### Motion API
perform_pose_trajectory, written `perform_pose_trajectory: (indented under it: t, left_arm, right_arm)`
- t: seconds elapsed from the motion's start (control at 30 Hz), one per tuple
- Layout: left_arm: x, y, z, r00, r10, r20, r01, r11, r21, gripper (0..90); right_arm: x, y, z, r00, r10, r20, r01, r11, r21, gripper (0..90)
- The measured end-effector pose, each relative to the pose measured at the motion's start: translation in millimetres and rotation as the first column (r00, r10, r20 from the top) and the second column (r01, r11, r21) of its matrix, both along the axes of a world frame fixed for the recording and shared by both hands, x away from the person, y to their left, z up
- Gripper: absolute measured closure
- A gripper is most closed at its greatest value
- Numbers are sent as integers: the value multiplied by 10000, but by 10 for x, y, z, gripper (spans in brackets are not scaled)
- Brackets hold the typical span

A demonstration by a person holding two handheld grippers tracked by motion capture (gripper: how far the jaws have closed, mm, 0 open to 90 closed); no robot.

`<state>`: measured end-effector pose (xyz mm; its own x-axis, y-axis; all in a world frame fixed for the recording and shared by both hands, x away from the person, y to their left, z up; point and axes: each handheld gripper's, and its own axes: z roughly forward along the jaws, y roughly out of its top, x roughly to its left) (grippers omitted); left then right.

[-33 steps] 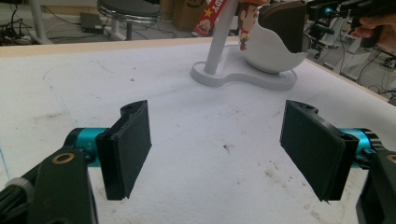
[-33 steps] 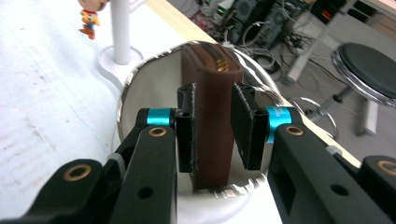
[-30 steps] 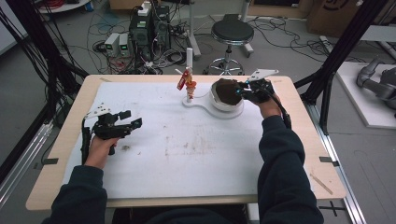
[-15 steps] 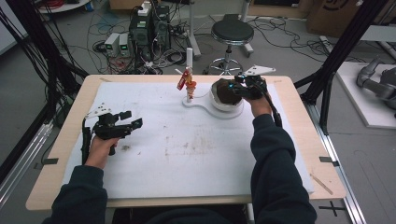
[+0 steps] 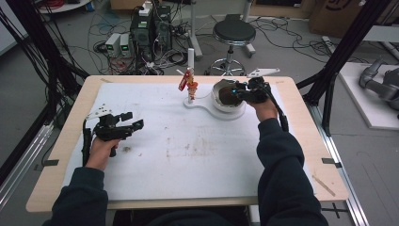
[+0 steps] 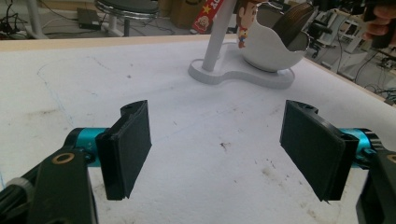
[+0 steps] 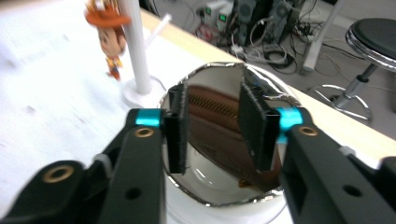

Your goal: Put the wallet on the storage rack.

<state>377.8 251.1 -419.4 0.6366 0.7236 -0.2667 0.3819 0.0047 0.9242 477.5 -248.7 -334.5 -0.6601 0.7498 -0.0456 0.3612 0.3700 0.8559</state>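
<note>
A brown leather pouch [image 7: 224,135] with a zipper along its top lies inside a white bowl [image 5: 229,106] with a mirror-bright lining, at the far right of the tabletop [image 5: 197,155]. Seen from the right gripper view, the pouch's long axis runs slantwise from upper left to lower right, one end leaning up against the bowl's wall and the other low near the front rim. The right gripper [image 5: 241,92] hangs directly over the bowl; its fingers [image 7: 256,123] have just been opening and stand a little apart on either side of the pouch, not pressing it. The bowl sits on a white base shared with a slim upright post [image 5: 190,70], and a small cowboy figurine [image 5: 192,87] hangs beside that post, just left of the bowl. The tabletop's far edge runs close behind the bowl, and its right edge is near. The left gripper [image 5: 133,127] rests well apart at the left side, fingers [image 6: 126,149] spread wide and released, with a broad bare stretch of white mat between it and the bowl.
</note>
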Motion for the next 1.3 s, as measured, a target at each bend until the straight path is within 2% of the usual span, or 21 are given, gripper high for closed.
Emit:
perform_pose_trajectory:
  t: [0.1, 0.13, 0.17, 0.2, 0.23, 0.27, 0.3, 0.37, 0.47, 0.53, 0.63, 0.67, 0.7, 0.73, 0.87, 0.93, 1.0, 1.13, 1.3]
  left_arm:
    - [-1, 9, 7, 10000, 87, 25, -87, 9999, -97, 245]
    - [-1, 9, 7, 10000, 87, 25, -87, 9999, -97, 245]
    - [-2, 14, 9, 9999, 161, 39, -160, 9998, -120, 245]
    - [-3, 22, 12, 9997, 228, 97, -227, 9996, -144, 245]
    - [-3, 22, 12, 9997, 228, 97, -227, 9996, -144, 245]
    - [-4, 27, 15, 9996, 274, 93, -273, 9995, -133, 241]
    - [-4, 27, 17, 9994, 339, 115, -336, 9993, -173, 241]
    - [-7, 25, 25, 9987, 457, 219, -452, 9987, -239, 237]
    - [-7, 27, 30, 9983, 509, 290, -501, 9983, -298, 237]
    - [-12, 30, 39, 9974, 615, 384, -603, 9977, -313, 235]
    - [-21, 38, 57, 9953, 741, 619, -718, 9967, -392, 209]
    - [-32, 48, 75, 9935, 802, 808, -769, 9961, -431, 199]
    - [-32, 48, 75, 9935, 802, 808, -769, 9961, -431, 199]
    - [-43, 55, 91, 9911, 893, 991, -846, 9952, -501, 199]
    - [-58, 57, 107, 9884, 1003, 1139, -973, 9948, -314, 199]
    - [-69, 46, 115, 9875, 1047, 1179, -1041, 9945, -115, 199]
    - [-80, 39, 124, 9876, 1020, 1192, -1027, 9947, -3, 199]
    - [-97, 36, 138, 9869, 1035, 1235, -1057, 9943, 113, 199]
    - [-91, 46, 127, 9887, 1001, 1117, -1024, 9946, 144, 199]
  right_arm:
    - [-86, -129, 38, 9996, -275, -25, 276, 9979, 591, 556]
    - [-129, -172, 32, 9986, -433, 311, 412, 9970, 656, 553]
    - [-129, -172, 32, 9986, -433, 311, 412, 9970, 656, 553]
    - [-231, -255, -12, 9937, -860, 712, 801, 9934, 827, 494]
    - [-231, -255, -12, 9937, -860, 712, 801, 9934, 827, 494]
    - [-310, -353, -77, 9915, -1142, 618, 1084, 9900, 900, 443]
    - [-310, -353, -77, 9915, -1142, 618, 1084, 9900, 900, 443]
    - [-447, -494, -187, 9869, -1467, 672, 1387, 9841, 1113, 438]
    - [-527, -571, -252, 9842, -1637, 668, 1558, 9816, 1109, 428]
    - [-648, -661, -335, 9797, -1875, 713, 1794, 9779, 1070, 410]
    - [-715, -704, -375, 9756, -2071, 723, 2008, 9759, 855, 386]
    - [-777, -747, -401, 9716, -2204, 859, 2165, 9749, 518, 361]
    - [-802, -764, -412, 9709, -2211, 923, 2191, 9752, 310, 334]
    - [-826, -776, -423, 9715, -2187, 913, 2188, 9757, 97, 296]
    - [-891, -815, -477, 9800, -1880, 647, 1894, 9818, -159, 256]
    - [-944, -830, -519, 9889, -1468, 237, 1471, 9891, -93, 218]
    - [-969, -848, -526, 9917, -1285, 112, 1284, 9917, 78, 217]
    - [-995, -892, -549, 9900, -1407, -10, 1407, 9894, 370, 217]
    - [-1032, -919, -593, 9884, -1521, -46, 1522, 9879, 299, 217]
